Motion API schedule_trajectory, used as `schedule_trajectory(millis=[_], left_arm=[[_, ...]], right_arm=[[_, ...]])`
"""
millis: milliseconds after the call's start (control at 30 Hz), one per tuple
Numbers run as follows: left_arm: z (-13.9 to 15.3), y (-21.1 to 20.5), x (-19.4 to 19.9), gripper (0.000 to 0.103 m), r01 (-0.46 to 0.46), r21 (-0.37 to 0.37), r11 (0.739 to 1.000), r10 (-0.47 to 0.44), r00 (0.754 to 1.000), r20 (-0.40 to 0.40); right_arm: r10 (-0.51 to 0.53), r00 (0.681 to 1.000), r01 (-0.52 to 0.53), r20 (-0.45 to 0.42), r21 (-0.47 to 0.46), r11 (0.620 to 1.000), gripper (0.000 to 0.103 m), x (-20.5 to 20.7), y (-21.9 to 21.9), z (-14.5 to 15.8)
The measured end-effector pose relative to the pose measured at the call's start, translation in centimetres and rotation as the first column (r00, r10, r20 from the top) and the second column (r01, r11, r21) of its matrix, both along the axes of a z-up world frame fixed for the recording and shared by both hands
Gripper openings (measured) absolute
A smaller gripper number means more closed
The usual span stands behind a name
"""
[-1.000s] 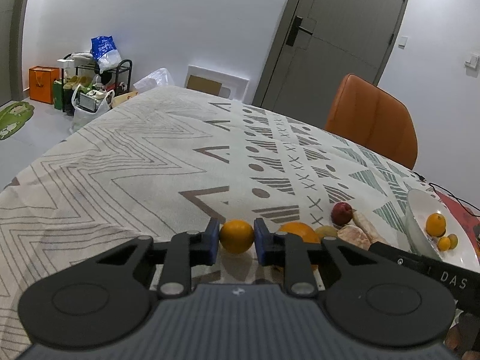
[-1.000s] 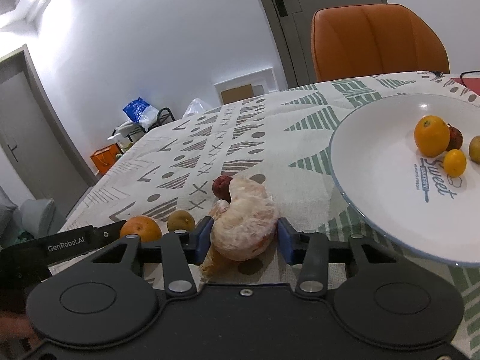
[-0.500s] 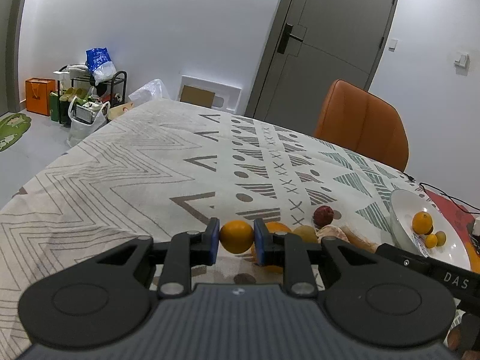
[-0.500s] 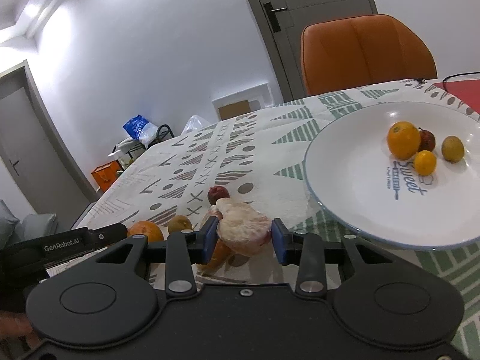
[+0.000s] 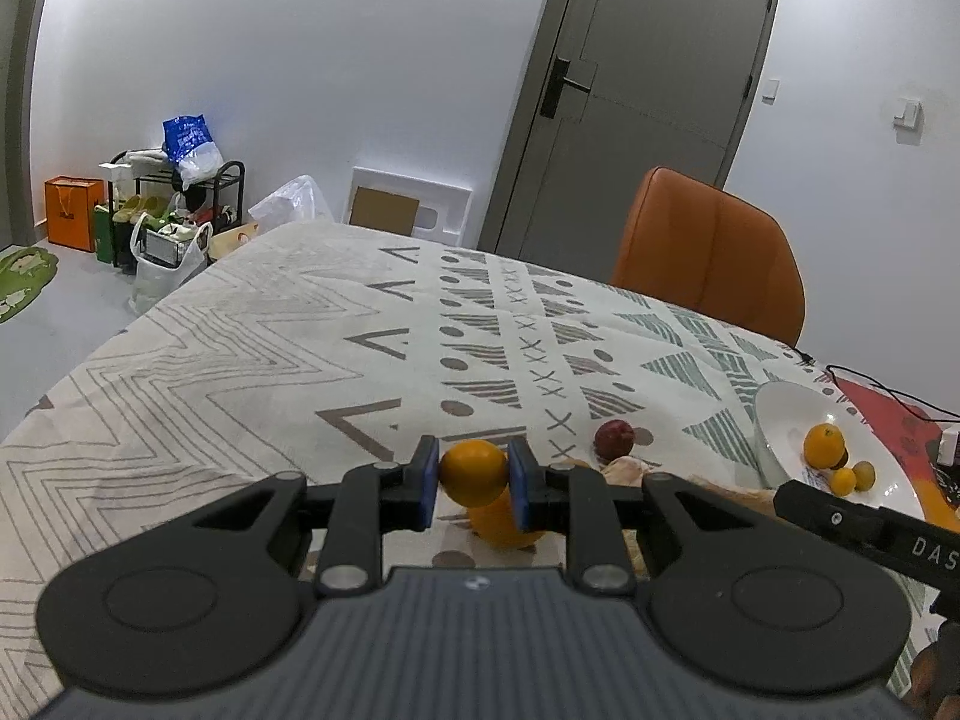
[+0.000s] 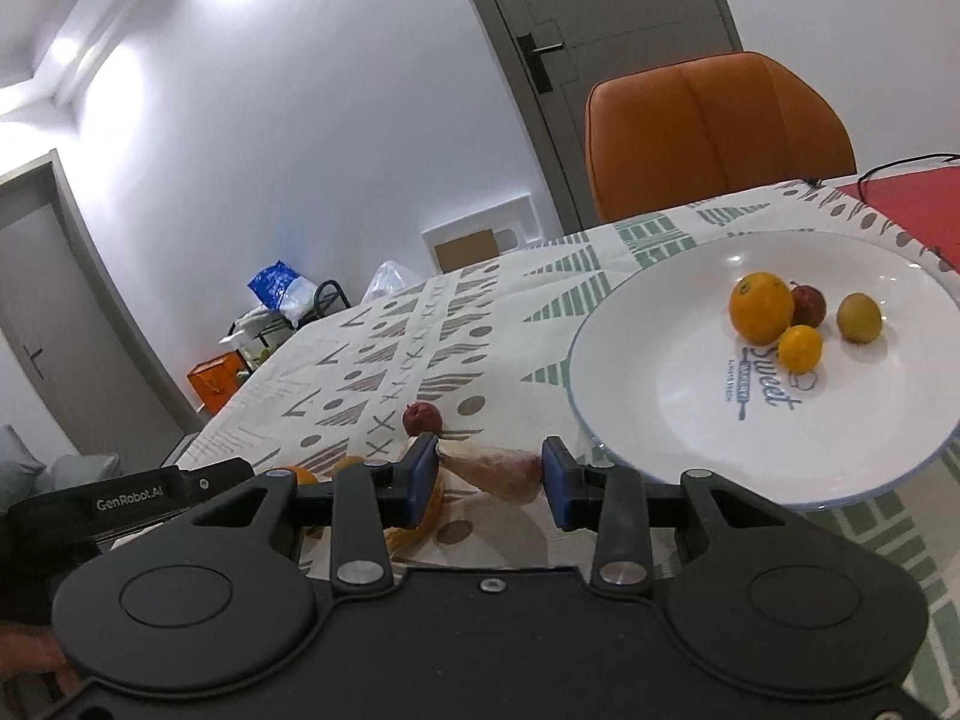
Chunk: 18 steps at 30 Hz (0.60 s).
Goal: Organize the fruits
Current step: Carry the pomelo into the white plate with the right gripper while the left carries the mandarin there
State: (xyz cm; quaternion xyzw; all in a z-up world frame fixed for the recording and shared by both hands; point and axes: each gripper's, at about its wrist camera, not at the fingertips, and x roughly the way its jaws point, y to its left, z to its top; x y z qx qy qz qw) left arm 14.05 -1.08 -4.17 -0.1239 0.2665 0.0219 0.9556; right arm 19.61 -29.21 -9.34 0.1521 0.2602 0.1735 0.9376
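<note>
left tongs clamp a small orange, right tongs pinch a peeled segment, jaws having just closed. both lifted, likely bound for the plate.

Even, cool indoor light filled both views. Glare bloomed on the white wall above the grey door. Soft shadows lay on the tablecloth beneath the fruit. Fisheye distortion bent the door frames; corners vignetted dark.
</note>
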Motion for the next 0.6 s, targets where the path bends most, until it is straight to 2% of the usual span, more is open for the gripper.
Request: schedule_trajectory(millis=[300, 600], left_arm=[[1.5, -1.2, -0.6, 0.023, 0.025, 0.011, 1.0, -0.025, 0.999, 0.039], [1.6, -3.4, -0.1, 0.023, 0.072, 0.017, 0.997, -0.073, 0.997, 0.041]], right_arm=[[-0.027, 0.999, 0.027, 0.037, 0.023, 0.999, 0.035, -0.7, -1.7, 1.0], [-0.083, 0.995, 0.081, 0.059, 0.035, 0.996, 0.035, -1.3, -4.4, 1.4]])
